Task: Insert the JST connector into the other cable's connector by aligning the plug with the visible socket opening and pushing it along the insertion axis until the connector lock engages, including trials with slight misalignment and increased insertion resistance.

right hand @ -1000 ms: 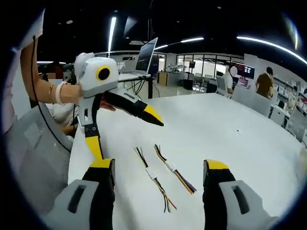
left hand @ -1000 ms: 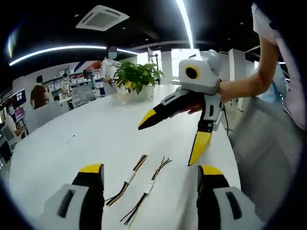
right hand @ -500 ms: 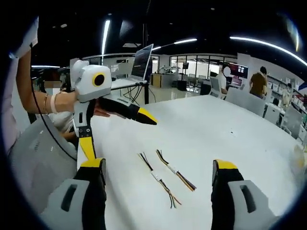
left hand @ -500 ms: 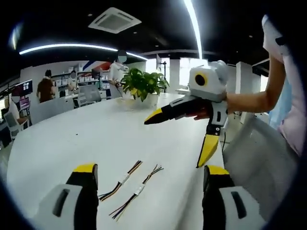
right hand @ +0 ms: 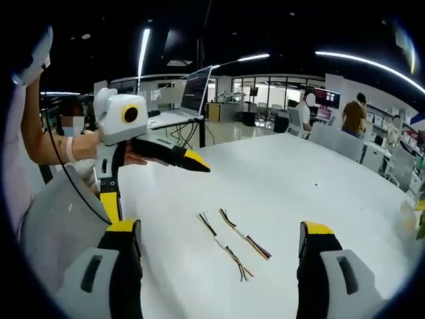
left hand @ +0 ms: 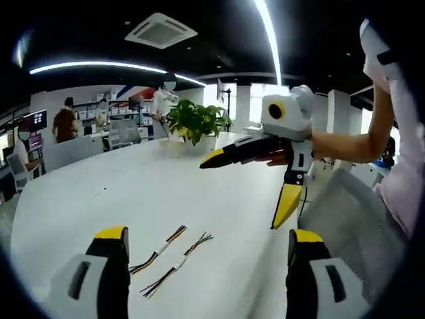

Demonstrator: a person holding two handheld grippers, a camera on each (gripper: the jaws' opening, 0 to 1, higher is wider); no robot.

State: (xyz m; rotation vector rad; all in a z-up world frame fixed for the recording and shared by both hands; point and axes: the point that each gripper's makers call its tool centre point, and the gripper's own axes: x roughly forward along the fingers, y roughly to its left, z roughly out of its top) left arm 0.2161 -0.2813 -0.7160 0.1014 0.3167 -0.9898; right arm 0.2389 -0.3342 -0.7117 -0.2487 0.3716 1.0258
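Two thin multicoloured wire cables with small white connectors point(left hand: 174, 253) point(right hand: 234, 243) are lying side by side on the white round table point(left hand: 133, 193), while the left gripper point(left hand: 206, 279) and right gripper point(right hand: 219, 272) are hovering above them, jaws spread wide, gripping nothing

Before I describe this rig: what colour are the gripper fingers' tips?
Yellow tips on black fingers, clearest in the left gripper view.

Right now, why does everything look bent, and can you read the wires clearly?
Left gripper view: the fisheye lens curves the white table, and ceiling strip lights glare. Right gripper view: the two cables are small; their colours show, plug details blur.
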